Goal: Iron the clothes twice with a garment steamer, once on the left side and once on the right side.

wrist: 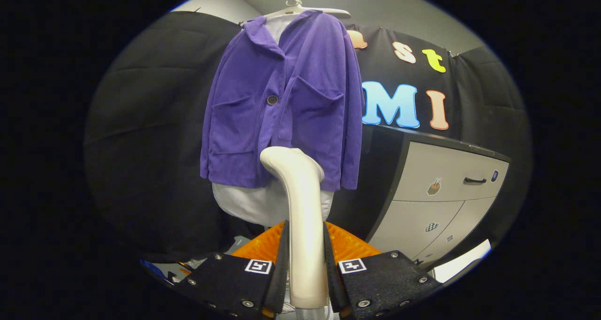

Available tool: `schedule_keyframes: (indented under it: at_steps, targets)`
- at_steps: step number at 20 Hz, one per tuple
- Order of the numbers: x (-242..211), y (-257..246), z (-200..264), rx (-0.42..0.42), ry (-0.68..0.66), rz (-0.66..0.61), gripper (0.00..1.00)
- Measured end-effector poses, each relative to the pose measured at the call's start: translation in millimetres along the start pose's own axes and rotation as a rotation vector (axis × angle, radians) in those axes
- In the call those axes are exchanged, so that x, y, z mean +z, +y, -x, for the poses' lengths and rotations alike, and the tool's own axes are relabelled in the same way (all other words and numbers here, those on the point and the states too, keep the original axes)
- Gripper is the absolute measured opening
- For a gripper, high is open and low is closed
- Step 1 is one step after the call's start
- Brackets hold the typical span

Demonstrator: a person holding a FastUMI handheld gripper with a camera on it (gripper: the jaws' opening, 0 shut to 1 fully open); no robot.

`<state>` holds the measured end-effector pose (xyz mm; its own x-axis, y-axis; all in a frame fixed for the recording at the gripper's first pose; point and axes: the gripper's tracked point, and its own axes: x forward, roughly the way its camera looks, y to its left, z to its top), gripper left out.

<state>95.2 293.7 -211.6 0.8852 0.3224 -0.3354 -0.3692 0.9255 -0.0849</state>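
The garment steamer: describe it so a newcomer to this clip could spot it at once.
Start at the purple jacket hanging on a hanger before the black cloth wall. In front of its hem rises the garment steamer, clamped between the gripper fingers. It is the lone cream, smooth, bent-necked wand.

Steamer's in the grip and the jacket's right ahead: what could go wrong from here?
The hand-held gripper is shut on the steamer low on its handle, so the head may tilt or slip when pressed. The purple jacket hangs loosely on a hanger; pushing could swing it. Its button and pocket flaps could snag.
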Motion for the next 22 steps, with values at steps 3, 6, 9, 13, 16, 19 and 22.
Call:
schedule_keyframes:
  at_steps: [3,6,9,13,16,19,22]
  targets:
    - [41,2,10,0.013,-0.085,-0.023,0.37]
    - [82,2,17,0.021,-0.149,-0.033,0.37]
    - [126,4,20,0.029,-0.214,-0.047,0.37]
    - [187,11,21,0.045,-0.314,-0.057,0.37]
    - [232,20,19,0.054,-0.393,-0.063,0.37]
    - [277,31,13,0.066,-0.457,-0.065,0.37]
    - [314,49,6,0.086,-0.515,-0.047,0.37]
